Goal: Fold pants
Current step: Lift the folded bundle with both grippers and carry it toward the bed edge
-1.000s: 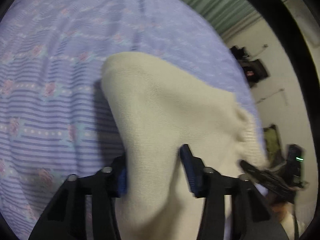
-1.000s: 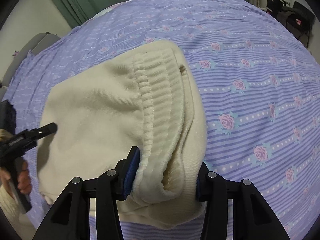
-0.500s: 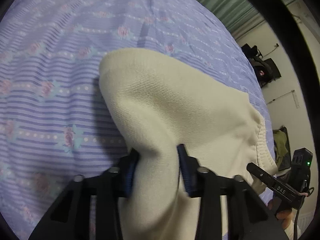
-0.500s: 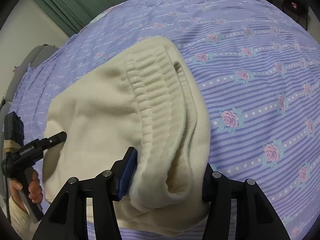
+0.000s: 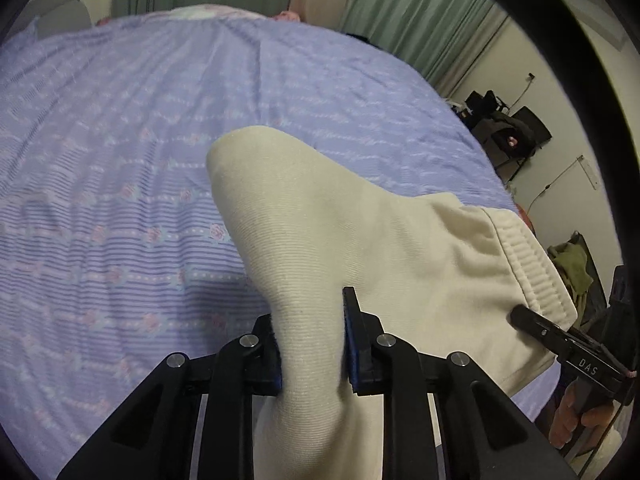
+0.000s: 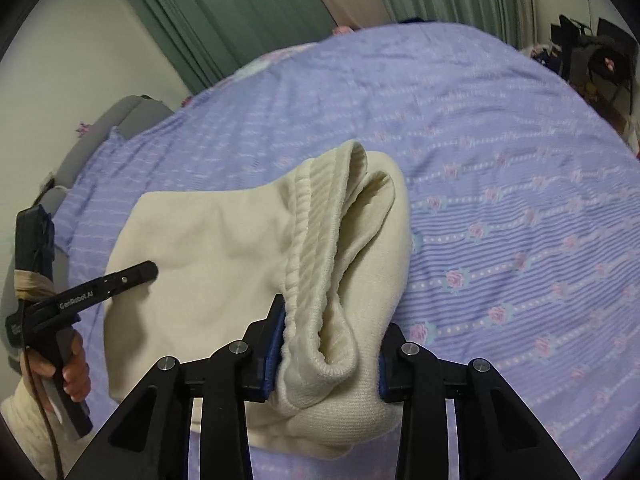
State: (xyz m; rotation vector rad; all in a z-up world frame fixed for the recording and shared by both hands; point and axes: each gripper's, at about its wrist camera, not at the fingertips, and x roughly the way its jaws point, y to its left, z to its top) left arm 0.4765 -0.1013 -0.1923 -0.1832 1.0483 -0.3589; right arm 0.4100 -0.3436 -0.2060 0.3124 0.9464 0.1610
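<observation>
I hold both claws angled down toward the bed (image 5: 120, 128), one in each hand. My left gripper (image 5: 312, 344) has its jaws closing on a bunched fold of the cream pants (image 5: 360, 240); the blue pads (image 5: 352, 344) press the cloth from both sides. My right gripper (image 6: 330, 344) is closing too, pinched around the thick ribbed waistband (image 6: 316, 240), which bulges between its pads. In the right wrist view my left hand (image 6: 68, 364) grips its handle at the near-left of the pants, a cream sleeve (image 6: 24, 420) behind it.

The pants sit on the near part of the bed, their gripped edges lifted off the lilac floral sheet while the far fold seems to rest on it, though blur makes that unsure. The fabric is soft knit, pale cream, folded over itself, with the ribbed band doubled into a loop.
</observation>
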